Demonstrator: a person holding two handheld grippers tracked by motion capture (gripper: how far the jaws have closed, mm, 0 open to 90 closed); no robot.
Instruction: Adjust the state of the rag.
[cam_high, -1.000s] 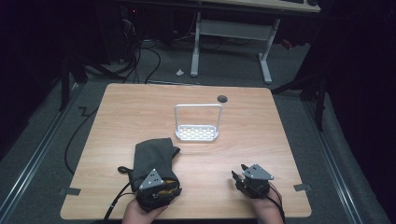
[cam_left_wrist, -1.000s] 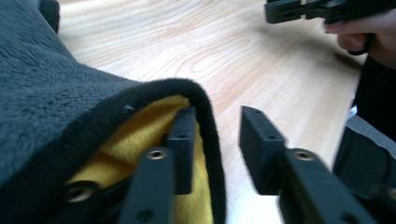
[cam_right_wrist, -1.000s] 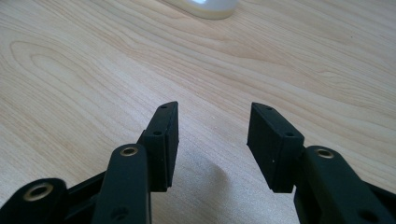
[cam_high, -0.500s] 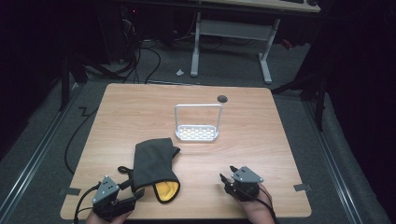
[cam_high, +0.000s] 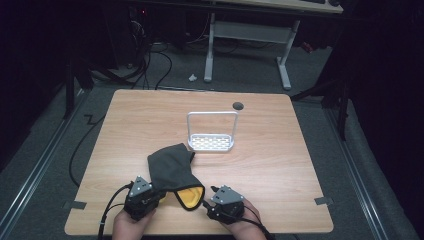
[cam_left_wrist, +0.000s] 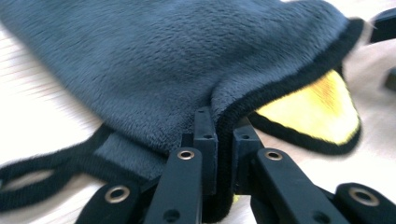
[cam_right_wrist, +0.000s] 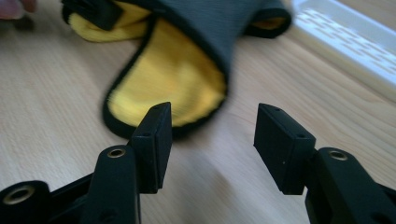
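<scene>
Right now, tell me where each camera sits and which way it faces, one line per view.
High view: above the near edge, facing forward and down on the table; both hands, left tool and right tool enter from below.
Left gripper view: on the left tool, looking along jaws shut on the mitt hem.
Right gripper view: on the right tool, jaws open, facing the mitt's yellow lining and the rack.
Shared: all three show the mitt.

A wooden table (cam_high: 280, 165) carries a grey, yellow-lined cloth pouch (cam_high: 172, 167), lying just ahead of both sets of jaws, and a white perforated rack (cam_high: 211, 142) farther beyond them.
</scene>
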